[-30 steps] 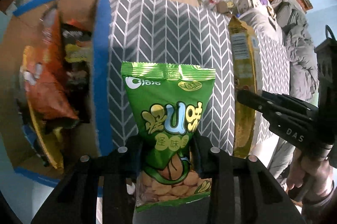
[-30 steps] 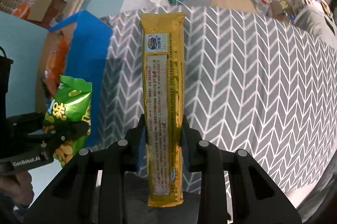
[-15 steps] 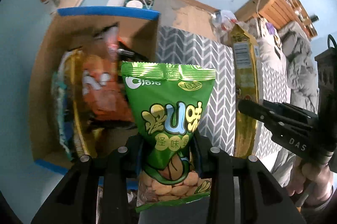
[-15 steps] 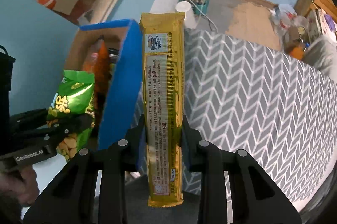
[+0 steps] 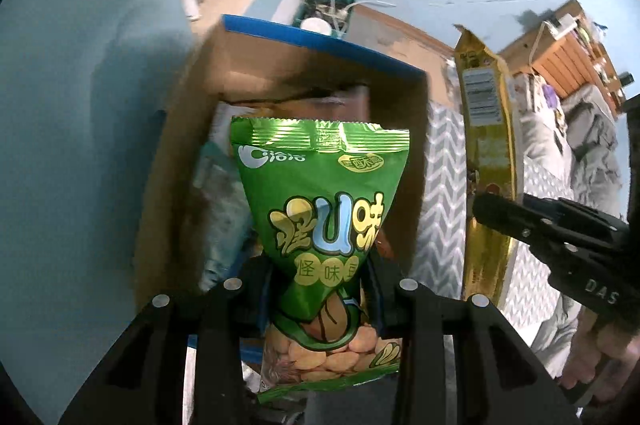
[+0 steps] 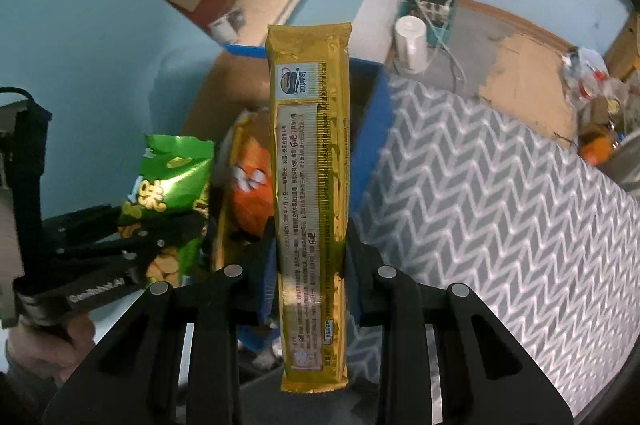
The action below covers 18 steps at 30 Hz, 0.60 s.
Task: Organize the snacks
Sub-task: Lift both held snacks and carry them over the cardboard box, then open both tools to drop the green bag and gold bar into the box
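My left gripper (image 5: 316,277) is shut on a green bag of peanuts (image 5: 320,209), held upright over the open cardboard box with blue rim (image 5: 320,39). My right gripper (image 6: 310,241) is shut on a long yellow biscuit pack (image 6: 310,165), also upright above that box (image 6: 244,50). The box holds an orange snack bag (image 6: 250,181) and other packets. In the right wrist view the green bag (image 6: 168,181) and left gripper (image 6: 140,237) hang at the left. In the left wrist view the yellow pack (image 5: 486,153) and right gripper (image 5: 492,203) are at the right.
A grey chevron cloth (image 6: 500,193) covers the surface right of the box. A white cup (image 6: 410,43) and cables stand behind it. Wooden shelves (image 5: 568,61) and clutter line the far right. A light blue floor (image 5: 80,105) lies left of the box.
Both grippers have carried their snacks leftward from over the chevron cloth to above the open box. The box now lies right under both snacks.
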Motion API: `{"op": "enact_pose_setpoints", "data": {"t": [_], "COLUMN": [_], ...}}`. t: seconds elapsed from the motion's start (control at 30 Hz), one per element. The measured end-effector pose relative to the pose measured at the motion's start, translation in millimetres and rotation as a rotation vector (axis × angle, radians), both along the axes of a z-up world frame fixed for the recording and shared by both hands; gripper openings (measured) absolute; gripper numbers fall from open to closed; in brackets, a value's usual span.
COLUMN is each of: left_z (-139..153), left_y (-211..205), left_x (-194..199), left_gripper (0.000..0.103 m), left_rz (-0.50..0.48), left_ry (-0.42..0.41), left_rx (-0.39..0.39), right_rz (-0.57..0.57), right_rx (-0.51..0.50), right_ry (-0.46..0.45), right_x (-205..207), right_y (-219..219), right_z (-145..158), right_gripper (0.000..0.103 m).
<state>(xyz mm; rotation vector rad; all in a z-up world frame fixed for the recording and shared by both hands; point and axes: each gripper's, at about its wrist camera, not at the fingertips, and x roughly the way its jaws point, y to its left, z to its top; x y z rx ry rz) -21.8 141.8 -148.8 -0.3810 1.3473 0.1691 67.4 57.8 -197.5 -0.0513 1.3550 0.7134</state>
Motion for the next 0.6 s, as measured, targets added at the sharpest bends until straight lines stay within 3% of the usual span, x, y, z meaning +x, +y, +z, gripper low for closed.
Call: {"op": "enact_pose_setpoints", "data": {"t": [0.47, 0.6], "left_z": [-37.5, -37.4], "left_y": [44.4, 46.9], "left_x": [-2.2, -6.3], "left_gripper": [0.040, 0.061], "left_rz": [0.073, 0.093], "left_ry": [0.054, 0.057], "left_rx": [0.022, 0.033], "right_rz": [0.029, 0.041], "right_rx": [0.008, -0.013], "right_ry": [0.098, 0.065], "right_x": [4.0, -0.5], "right_y": [72.1, 75.6], "right_z": [-35.6, -31.0], "right_gripper": [0.030, 0.033]}}
